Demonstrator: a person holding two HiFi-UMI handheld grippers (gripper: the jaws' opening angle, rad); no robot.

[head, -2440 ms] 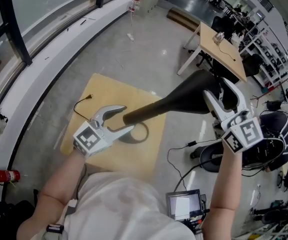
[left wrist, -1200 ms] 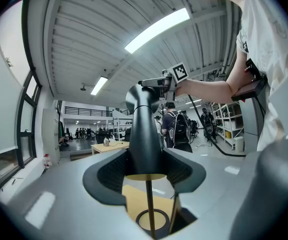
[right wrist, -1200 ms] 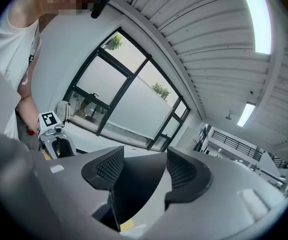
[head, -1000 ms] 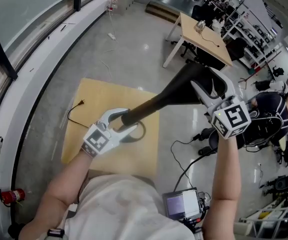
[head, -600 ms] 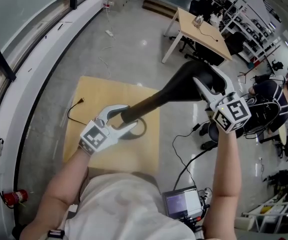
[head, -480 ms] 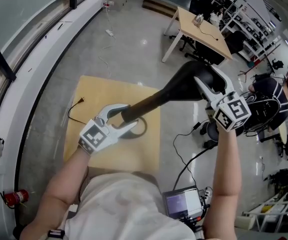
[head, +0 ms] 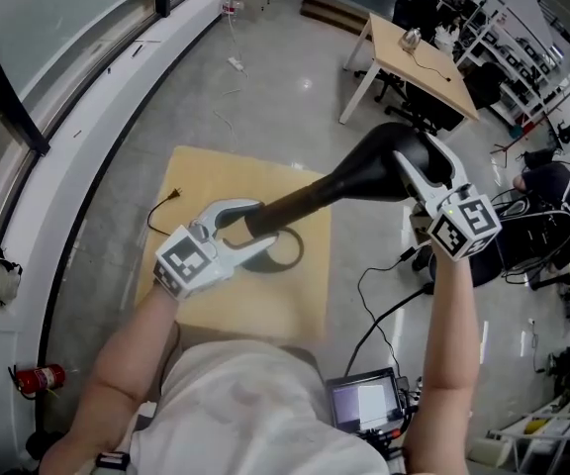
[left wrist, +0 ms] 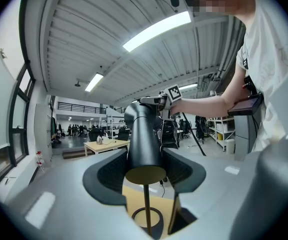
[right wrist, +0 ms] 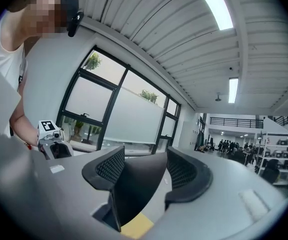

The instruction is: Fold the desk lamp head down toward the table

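Over pale square wooden table: black cone-shaped lamp head held above it. Left gripper clamps its narrow end; right gripper clamps its wide end. Left gripper view alone shows brass-coloured end cap, thin stem and ring base. Head view adds far wooden desk and red fire extinguisher. Left gripper partly covers ring base.

The head view looks steeply down from above the person onto the square pale wooden table. The left gripper view sits tight against the black flared desk lamp head and faces level toward the right gripper. The right gripper view, equally close, faces the opposite way, toward the left gripper and the tall dark-framed windows. All three views share the lamp head and the table.
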